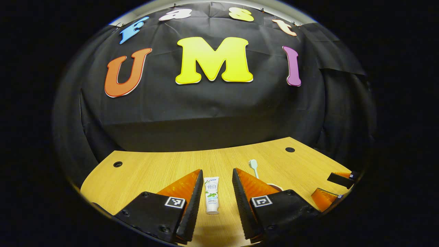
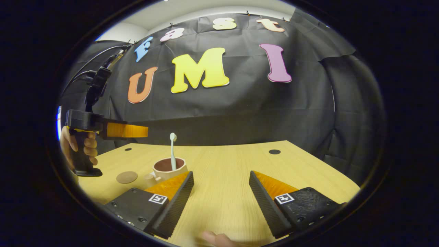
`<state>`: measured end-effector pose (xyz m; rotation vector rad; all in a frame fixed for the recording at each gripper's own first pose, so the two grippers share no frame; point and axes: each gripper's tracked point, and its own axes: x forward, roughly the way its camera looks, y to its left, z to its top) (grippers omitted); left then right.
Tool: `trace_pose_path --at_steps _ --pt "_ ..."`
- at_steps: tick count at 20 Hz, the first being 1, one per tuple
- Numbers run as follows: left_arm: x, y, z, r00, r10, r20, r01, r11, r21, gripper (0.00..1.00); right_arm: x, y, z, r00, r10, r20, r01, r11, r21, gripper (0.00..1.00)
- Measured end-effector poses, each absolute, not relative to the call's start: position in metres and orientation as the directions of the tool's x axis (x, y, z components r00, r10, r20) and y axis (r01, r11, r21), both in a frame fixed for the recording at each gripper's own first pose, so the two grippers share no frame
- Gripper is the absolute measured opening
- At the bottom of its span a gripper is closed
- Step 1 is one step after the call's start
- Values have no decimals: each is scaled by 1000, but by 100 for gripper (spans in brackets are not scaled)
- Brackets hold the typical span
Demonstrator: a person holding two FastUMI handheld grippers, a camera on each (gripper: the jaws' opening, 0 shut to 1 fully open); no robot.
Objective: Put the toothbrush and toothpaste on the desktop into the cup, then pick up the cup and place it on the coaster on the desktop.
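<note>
A white toothpaste tube [image 1: 212, 197] lies flat on the wooden desktop [image 1: 154, 171], seen between the two fingers of my left gripper [image 1: 217, 170], which is open and touches nothing. In the right gripper view that left gripper [image 2: 145, 131] hangs well above the table in a hand [image 2: 77, 144]. A pale cup [image 2: 169, 168] with a dark inside stands upright, and a light toothbrush [image 2: 172, 151] stands in it, head up. The round brown coaster [image 2: 126, 177] lies bare to the cup's left. My right gripper [image 2: 221, 173] is open and holds nothing, to the right of the cup.
The toothbrush head [image 1: 253, 164] and a bit of cup rim [image 1: 276, 187] peek out behind the left gripper's right finger. The right gripper [image 1: 321, 185] shows at the table's right side. Small dark holes [image 2: 274, 151] mark the desktop near the far edge. A fingertip [image 2: 214, 237] shows at the bottom.
</note>
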<state>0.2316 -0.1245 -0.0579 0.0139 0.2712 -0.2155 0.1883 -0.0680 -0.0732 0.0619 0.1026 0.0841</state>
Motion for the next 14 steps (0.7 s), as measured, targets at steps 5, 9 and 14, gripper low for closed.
trace_pose_path --at_steps 5,9,14 --pt "249 -119 -85 925 -209 -317 223 975 8 75 196 -72 -84 990 89 -107 -81 994 71 97" --pt "263 -122 -107 905 -211 -370 243 969 43 80 204 -77 -95 988 93 -123 -82 992 99 97" --pt "276 -123 -128 871 -227 -436 236 971 -34 80 207 -73 -99 984 113 -141 -101 991 87 97"
